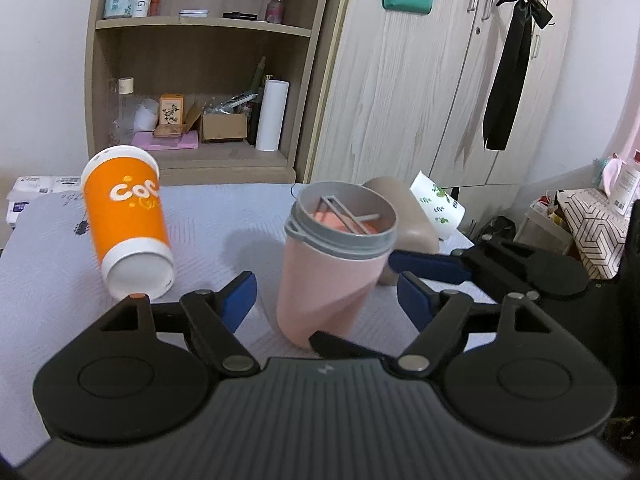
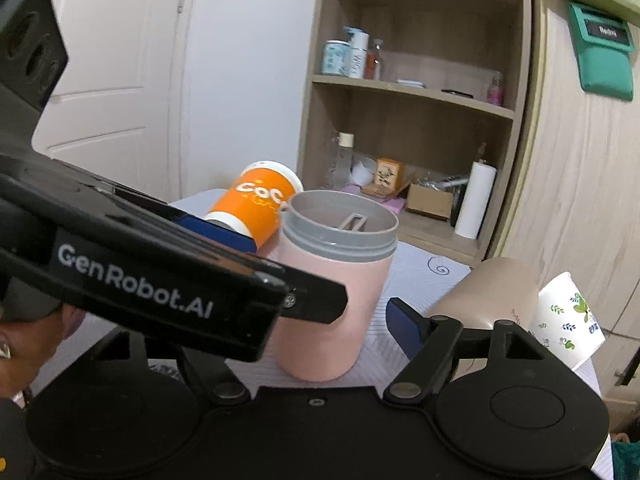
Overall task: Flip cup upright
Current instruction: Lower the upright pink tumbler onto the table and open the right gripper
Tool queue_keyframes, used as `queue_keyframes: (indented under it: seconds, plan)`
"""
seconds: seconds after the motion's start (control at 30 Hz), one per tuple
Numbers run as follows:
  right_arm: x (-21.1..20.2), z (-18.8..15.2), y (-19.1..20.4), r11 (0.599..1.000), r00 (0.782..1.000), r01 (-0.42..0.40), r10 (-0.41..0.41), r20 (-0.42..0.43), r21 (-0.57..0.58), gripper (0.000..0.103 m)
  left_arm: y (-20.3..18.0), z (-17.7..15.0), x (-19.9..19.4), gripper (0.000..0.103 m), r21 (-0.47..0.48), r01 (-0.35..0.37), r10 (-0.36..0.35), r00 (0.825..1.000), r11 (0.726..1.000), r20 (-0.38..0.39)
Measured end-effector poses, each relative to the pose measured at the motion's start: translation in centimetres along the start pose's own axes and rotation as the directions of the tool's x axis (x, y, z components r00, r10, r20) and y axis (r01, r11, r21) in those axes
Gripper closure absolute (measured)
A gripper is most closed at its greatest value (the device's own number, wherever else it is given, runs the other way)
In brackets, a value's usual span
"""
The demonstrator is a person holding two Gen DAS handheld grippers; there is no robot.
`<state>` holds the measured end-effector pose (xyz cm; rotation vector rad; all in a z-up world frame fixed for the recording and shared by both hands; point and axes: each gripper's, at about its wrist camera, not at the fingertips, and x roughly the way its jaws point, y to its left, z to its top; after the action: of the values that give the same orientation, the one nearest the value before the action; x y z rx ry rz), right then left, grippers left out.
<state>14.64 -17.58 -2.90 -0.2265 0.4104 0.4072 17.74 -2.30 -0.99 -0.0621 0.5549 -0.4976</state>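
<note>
A pink cup (image 1: 324, 280) with a grey threaded rim stands mouth-up, slightly tilted, on the pale cloth-covered table (image 1: 48, 280). It also shows in the right wrist view (image 2: 332, 300). My left gripper (image 1: 326, 304) is open, its blue fingers either side of the cup and apart from it. My right gripper (image 2: 320, 276) is open around the same cup; its left finger is hidden behind the left gripper's black body (image 2: 160, 280). Its blue fingertips (image 1: 424, 266) reach in from the right in the left wrist view.
An orange paper cup (image 1: 128, 220) stands upside down at the left. A beige cup (image 1: 408, 216) and a white leaf-print cup (image 1: 438, 204) lie behind on the right. A wooden shelf (image 1: 200, 24) and a wardrobe (image 1: 420, 80) stand beyond the table.
</note>
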Motion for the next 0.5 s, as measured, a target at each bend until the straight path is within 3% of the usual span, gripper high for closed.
queue_keyframes:
  seconds: [0.5]
  plan:
    - [-6.0, -0.4, 1.1, 0.999, 0.998, 0.032, -0.031, 0.053, -0.021, 0.022, -2.3, -0.1, -7.3, 0.025, 0.008, -0.095, 0.095, 0.995, 0.995, 0.021]
